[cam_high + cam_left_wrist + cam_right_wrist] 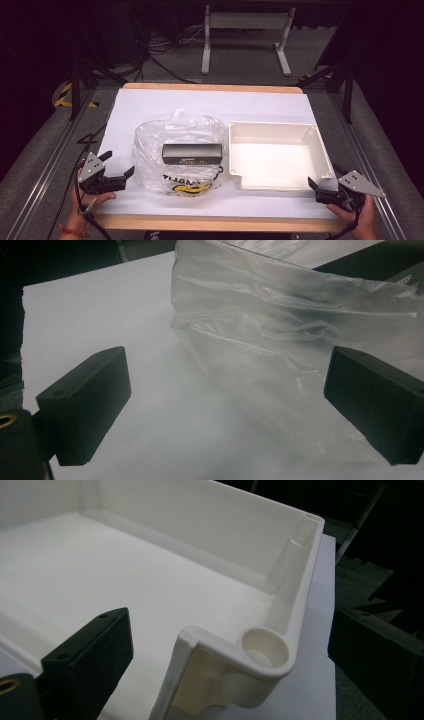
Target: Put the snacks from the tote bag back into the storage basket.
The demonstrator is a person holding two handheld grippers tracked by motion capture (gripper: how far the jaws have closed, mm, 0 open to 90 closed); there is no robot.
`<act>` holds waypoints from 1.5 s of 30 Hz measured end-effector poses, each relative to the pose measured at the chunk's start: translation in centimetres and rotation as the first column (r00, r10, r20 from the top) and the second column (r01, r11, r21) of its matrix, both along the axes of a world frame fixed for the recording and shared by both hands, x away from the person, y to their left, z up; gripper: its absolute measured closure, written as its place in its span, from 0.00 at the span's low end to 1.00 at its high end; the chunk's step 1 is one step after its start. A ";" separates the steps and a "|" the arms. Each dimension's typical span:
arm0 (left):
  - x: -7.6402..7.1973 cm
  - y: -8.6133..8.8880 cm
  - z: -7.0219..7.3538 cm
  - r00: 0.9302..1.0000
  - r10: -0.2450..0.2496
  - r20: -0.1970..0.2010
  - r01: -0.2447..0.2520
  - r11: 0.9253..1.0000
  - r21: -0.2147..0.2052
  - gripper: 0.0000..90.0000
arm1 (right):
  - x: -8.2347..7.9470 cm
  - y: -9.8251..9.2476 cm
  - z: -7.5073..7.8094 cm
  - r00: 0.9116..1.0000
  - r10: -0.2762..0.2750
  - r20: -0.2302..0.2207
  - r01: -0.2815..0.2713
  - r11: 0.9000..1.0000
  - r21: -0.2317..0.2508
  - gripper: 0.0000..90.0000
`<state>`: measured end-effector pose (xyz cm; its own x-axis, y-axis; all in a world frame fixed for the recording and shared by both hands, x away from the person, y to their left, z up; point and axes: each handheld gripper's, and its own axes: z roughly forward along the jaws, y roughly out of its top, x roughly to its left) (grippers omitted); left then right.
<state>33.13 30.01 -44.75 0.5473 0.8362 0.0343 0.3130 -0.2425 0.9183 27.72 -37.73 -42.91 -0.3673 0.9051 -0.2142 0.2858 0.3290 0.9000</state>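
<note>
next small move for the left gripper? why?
Probably ease the left gripper forward and close on the near edge of the plastic bag. Its jaws stand open with only the bag's rumpled film just ahead, nothing pinched yet. The black box lies inside, and the white tray sits empty beside it.

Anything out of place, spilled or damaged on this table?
Nothing stands out. The black box lies flat on the crumpled clear plastic bag, the white tray sits squarely beside it, unbroken, and nothing has spilled on the white table cover.
</note>
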 end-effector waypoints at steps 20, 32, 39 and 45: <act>0.0 -0.1 0.0 1.000 -0.020 0.007 0.020 1.000 0.010 0.06 | -0.4 0.2 0.8 1.000 0.022 0.001 -0.022 0.999 -0.036 0.07; -0.3 -0.2 -0.1 1.000 -0.024 0.004 0.024 1.000 0.015 0.07 | -0.9 0.2 2.6 0.997 0.070 0.028 -0.069 0.997 -0.040 0.13; -0.2 -0.5 -0.1 0.999 -0.032 -0.001 0.032 0.999 0.025 0.07 | -0.9 0.6 3.7 0.994 0.101 0.050 -0.099 0.994 -0.036 0.14; -0.2 -0.6 -0.2 0.999 -0.034 -0.003 0.034 0.999 0.025 0.07 | -0.5 1.4 4.3 0.987 0.151 0.045 -0.149 0.988 -0.049 0.19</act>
<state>32.91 29.44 -44.93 0.5753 0.8162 0.0535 0.3065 -0.2758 0.9111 27.21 -36.29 -38.65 -0.4866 0.8292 -0.2751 0.1861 0.4060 0.8947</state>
